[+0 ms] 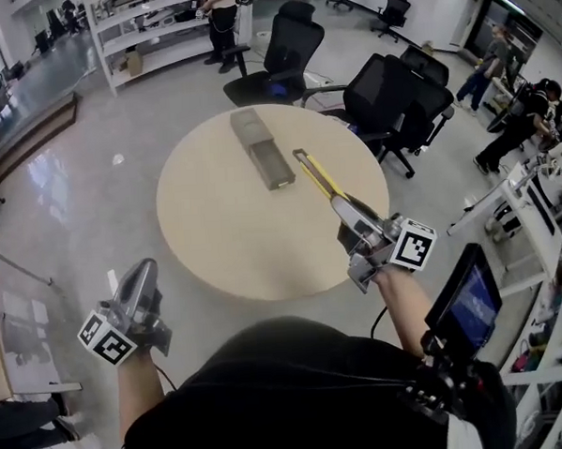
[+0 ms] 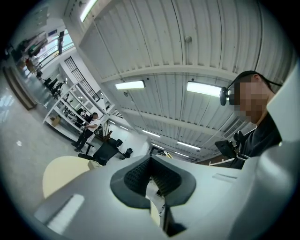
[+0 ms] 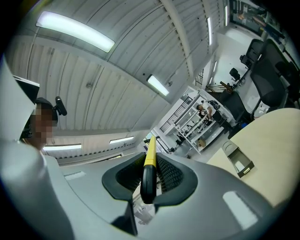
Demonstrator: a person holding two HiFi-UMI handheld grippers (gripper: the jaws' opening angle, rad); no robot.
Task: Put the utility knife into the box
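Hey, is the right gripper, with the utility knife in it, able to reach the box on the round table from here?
Probably yes. The right gripper holds the utility knife over the round table, its tip close beside the box, and nothing lies between them.

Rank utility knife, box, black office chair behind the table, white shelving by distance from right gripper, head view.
1. utility knife: clamped in the right gripper, pointing ahead.
2. box: on the round table, left of the knife's tip.
3. black office chair: beyond the table's far edge.
4. white shelving: far top left.
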